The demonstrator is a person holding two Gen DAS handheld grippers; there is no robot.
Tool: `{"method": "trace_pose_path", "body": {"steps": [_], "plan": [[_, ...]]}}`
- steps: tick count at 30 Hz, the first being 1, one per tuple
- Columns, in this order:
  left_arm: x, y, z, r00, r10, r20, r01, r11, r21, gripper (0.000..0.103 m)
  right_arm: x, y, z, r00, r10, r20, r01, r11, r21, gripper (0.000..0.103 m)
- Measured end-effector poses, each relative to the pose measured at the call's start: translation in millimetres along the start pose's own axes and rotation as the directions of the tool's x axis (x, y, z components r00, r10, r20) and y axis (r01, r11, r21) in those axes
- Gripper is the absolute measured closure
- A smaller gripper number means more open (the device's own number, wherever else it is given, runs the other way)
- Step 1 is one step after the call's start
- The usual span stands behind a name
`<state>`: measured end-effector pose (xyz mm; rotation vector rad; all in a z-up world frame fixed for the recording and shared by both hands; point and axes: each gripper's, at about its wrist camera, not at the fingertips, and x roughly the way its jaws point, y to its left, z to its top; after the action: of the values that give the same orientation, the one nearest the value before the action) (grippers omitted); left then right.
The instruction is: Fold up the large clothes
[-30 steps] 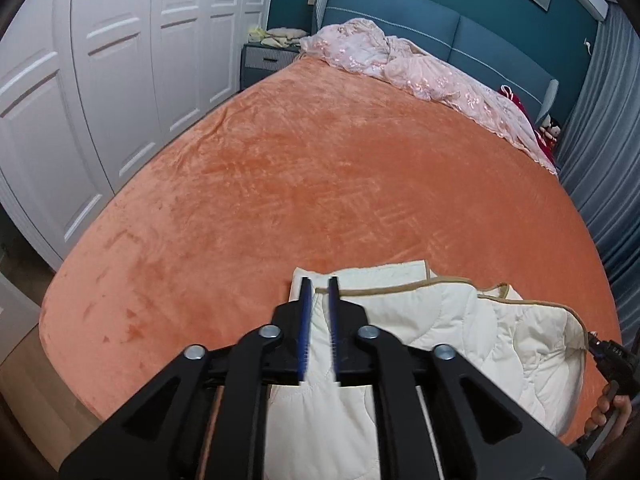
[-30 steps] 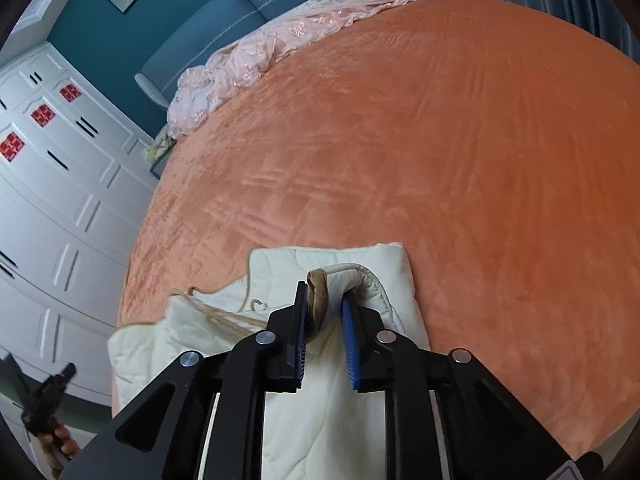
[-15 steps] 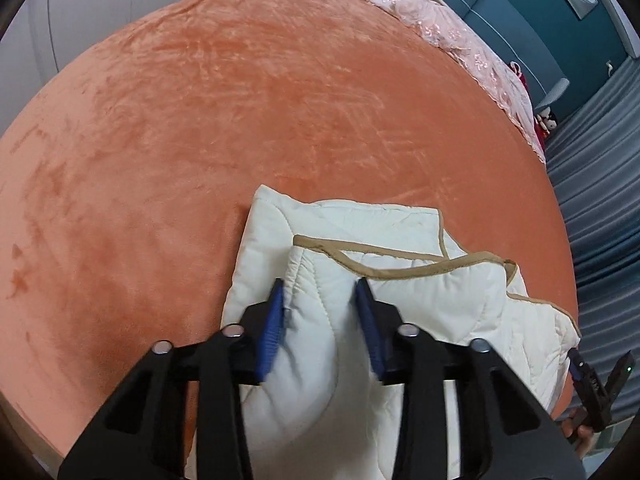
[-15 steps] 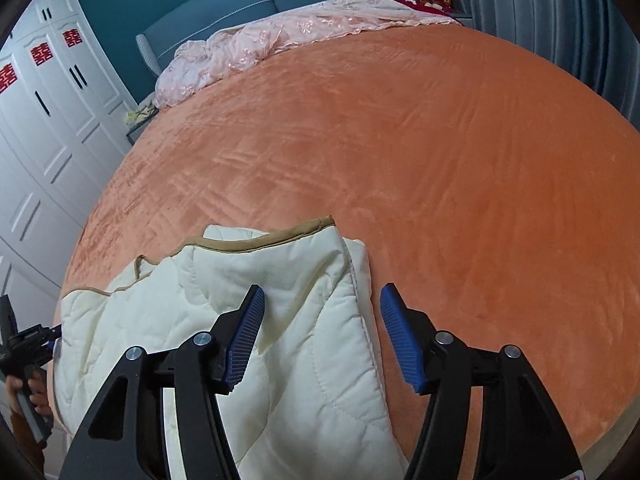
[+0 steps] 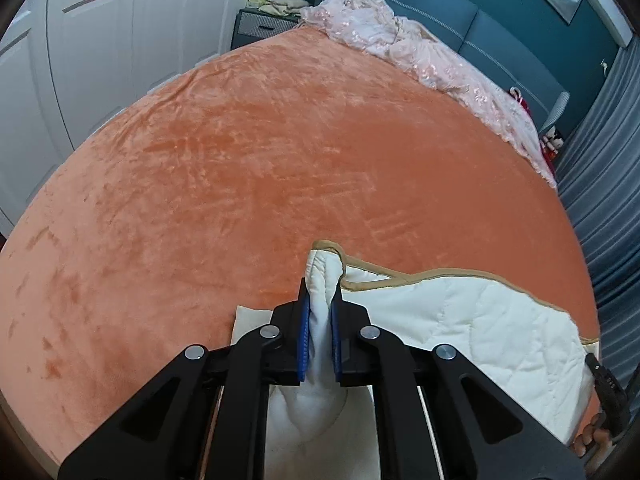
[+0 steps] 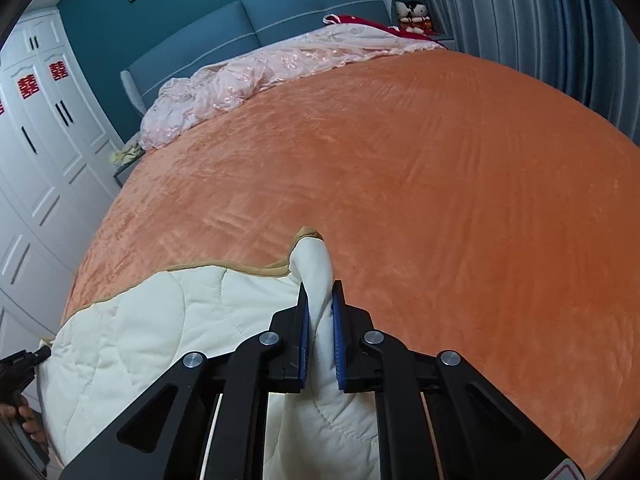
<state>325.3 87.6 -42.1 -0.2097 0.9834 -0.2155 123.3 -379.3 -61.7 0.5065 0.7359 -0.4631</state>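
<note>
Your left tongs (image 5: 320, 312) are clenched on a bunched fold of the cream quilted garment (image 5: 480, 328); the blue pads (image 5: 305, 340) press it from both sides, and the pinched corner with its tan binding sticks up past the tips. Your right tongs (image 6: 320, 316) are closing on the garment's other corner, fabric already squeezed between the pads (image 6: 338, 344), tan-edged tip poking out beyond them. In the right wrist view the garment (image 6: 160, 328) spreads left from the tongs; in the left wrist view it spreads right, so it spans between your two grips. It lies at the near edge of the bed, on the orange plush bedspread (image 5: 260, 168), tan-trimmed edge facing the far side. Your other hand shows at the frame edge in each view: fingers on a black handle at lower right (image 5: 596, 436) in the left view, lower left (image 6: 24, 416) in the right view. Beyond the garment the bedspread is bare up to a crumpled pink floral quilt (image 6: 256, 76) at the far end, against the blue padded headboard (image 6: 280, 20). White wardrobe doors (image 5: 80, 60) run along the left, grey-blue curtains (image 6: 540, 40) on the right.
</note>
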Motion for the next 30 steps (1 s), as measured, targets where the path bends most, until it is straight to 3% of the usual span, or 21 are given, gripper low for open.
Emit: {"method": "trace_pose_path", "body": {"steps": [5, 9, 19, 22, 25, 26, 27, 30], "plan": [[54.7, -2.2, -19.6, 0.99, 0.126, -0.059, -0.121, 0.99, 0.072, 0.095, 42.1, 0.4, -16.2, 0.993, -0.093, -0.07, 0.089, 0.994, -0.056, 0.094], [75.8, 10.0, -32.6, 0.989, 0.124, -0.079, -0.119, 0.991, 0.069, 0.092, 64.6, -11.2, -30.7, 0.989, -0.093, -0.114, 0.089, 0.995, -0.037, 0.094], [95.5, 3.7, -49.8, 0.981, 0.194, 0.017, -0.195, 0.974, 0.115, 0.083, 86.8, 1.9, -50.3, 0.986, -0.156, -0.064, 0.148, 0.983, -0.111, 0.088], [94.4, 5.2, -49.0, 0.98, 0.198, 0.02, -0.199, 0.974, 0.106, 0.079, 87.6, 2.5, -49.1, 0.986, -0.157, -0.062, 0.15, 0.982, -0.111, 0.087], [89.8, 7.8, -44.0, 0.973, 0.229, 0.005, -0.228, 0.97, 0.089, 0.066, 81.6, -3.2, -41.7, 0.985, -0.152, -0.081, 0.146, 0.986, -0.077, 0.085], [84.9, 7.8, -39.8, 0.97, 0.243, -0.002, -0.242, 0.967, 0.086, 0.063, 74.7, -4.4, -36.4, 0.981, -0.178, -0.077, 0.174, 0.983, -0.058, 0.079], [74.9, 6.8, -34.9, 0.966, 0.26, 0.003, -0.259, 0.962, 0.081, 0.063, 60.2, -7.0, -30.3, 0.979, -0.2, -0.044, 0.199, 0.98, -0.024, 0.073], [38.2, -2.0, -23.0, 0.955, 0.286, 0.073, -0.291, 0.954, 0.077, 0.065, 12.5, 0.3, -18.4, 0.972, -0.221, 0.082, 0.221, 0.975, 0.014, 0.07]]}}
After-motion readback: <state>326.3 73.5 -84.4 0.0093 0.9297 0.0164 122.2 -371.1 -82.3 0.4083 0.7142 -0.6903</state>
